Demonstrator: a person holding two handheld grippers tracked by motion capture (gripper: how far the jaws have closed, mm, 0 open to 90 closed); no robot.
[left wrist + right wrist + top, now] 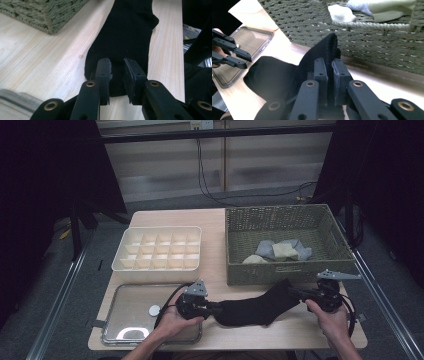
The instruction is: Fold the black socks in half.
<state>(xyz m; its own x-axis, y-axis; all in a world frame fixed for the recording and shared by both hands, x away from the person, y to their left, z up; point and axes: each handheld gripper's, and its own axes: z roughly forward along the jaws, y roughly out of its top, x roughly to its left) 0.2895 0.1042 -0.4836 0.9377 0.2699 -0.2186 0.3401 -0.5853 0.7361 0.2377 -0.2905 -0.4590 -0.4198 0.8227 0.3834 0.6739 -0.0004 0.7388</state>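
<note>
Black jaws of the right gripper (329,67) sit pressed together on the ribbed cuff of the black sock (287,72), the fabric standing up between the pads: a firm grip, cuff end raised off the table (300,330) just in front of the woven basket (367,50).

Left gripper (117,72): jaws straddle the toe end of the sock (125,37), narrow gap between the pads. Fabric lies between and under them, flat on the wood; the pads do not appear to pinch it yet. Judged open around the toe.

Position, high view: sock (255,307) stretched along the near edge of the table, toe at the left gripper (207,309), cuff at the right gripper (300,294). Basket (235,270) lies just behind it and holds several pale socks. Compartment box (195,265) is behind the left hand, its cells bare. Metal tray (112,335) is at the near left.

Progress, judged: early. One sock is out of the basket and laid lengthwise. One end is secured, the other about to be. Folding or rolling, and any placing into a compartment, remain undone. The basket socks are untouched.
</note>
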